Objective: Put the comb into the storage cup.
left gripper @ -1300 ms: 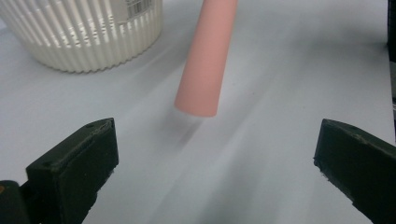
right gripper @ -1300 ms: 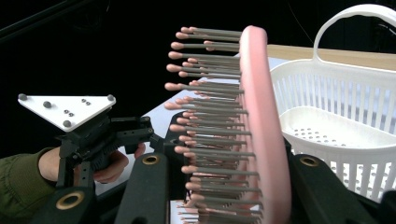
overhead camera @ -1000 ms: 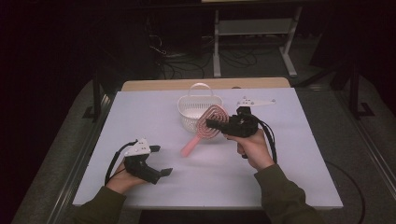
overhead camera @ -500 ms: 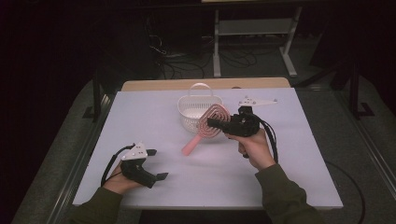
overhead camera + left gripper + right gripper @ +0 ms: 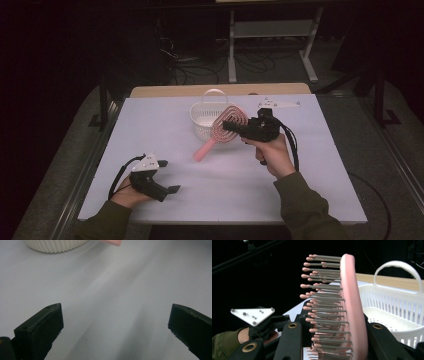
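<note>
High view: the right gripper [image 5: 231, 126] pinches the pink hairbrush [image 5: 220, 131] by its head, just in front of the white basket [image 5: 206, 120]; carry it over the rim before letting go.

Left gripper view: the left gripper [image 5: 113, 332] stands spread above bare worktop [image 5: 120, 285], near the basket.

Right gripper view: the bristles [image 5: 324, 307] point away from the basket, so tilt the handle in first.

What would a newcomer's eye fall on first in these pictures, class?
A pink hairbrush stands out, clamped in the right gripper and held above the white table, just in front of a white basket. At the near left, the left gripper rests on the table with open jaws.
</note>
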A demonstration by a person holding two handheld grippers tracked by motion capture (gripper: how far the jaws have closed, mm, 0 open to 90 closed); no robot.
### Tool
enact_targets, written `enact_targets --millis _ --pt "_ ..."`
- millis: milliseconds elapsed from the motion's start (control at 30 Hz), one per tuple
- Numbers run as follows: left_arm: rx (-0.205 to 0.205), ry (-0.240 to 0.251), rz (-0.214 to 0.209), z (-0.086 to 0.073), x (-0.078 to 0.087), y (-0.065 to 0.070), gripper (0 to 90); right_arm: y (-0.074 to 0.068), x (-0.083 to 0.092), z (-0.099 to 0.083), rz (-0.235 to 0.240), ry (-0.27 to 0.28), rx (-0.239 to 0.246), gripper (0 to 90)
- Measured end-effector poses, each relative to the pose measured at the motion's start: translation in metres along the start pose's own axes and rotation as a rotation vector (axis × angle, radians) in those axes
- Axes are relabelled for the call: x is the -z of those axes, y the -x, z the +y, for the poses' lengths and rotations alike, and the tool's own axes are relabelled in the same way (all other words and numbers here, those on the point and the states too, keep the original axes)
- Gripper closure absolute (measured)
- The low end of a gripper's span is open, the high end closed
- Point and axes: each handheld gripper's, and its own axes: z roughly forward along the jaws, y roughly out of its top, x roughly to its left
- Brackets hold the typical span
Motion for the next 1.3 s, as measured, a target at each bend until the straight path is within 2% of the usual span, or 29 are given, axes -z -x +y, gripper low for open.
enact_targets --millis 300,867,1100,1300 --pt "-0.009 0.012 0.003 0.001 0.002 0.002 0.0 0.000 0.000 0.016 -0.009 0.023 0.010 62.8" --pt "-0.014 0.005 0.003 0.001 0.001 0.002 0.0 0.001 0.002 0.043 -0.018 0.070 0.022 62.8" --pt "-0.015 0.011 0.009 0.001 0.001 0.002 0.0 0.003 0.004 0.059 -0.036 0.102 0.031 62.8" --pt "-0.013 0.010 0.006 0.000 0.001 0.002 0.0 0.008 0.003 0.064 -0.059 0.116 0.032 62.8"
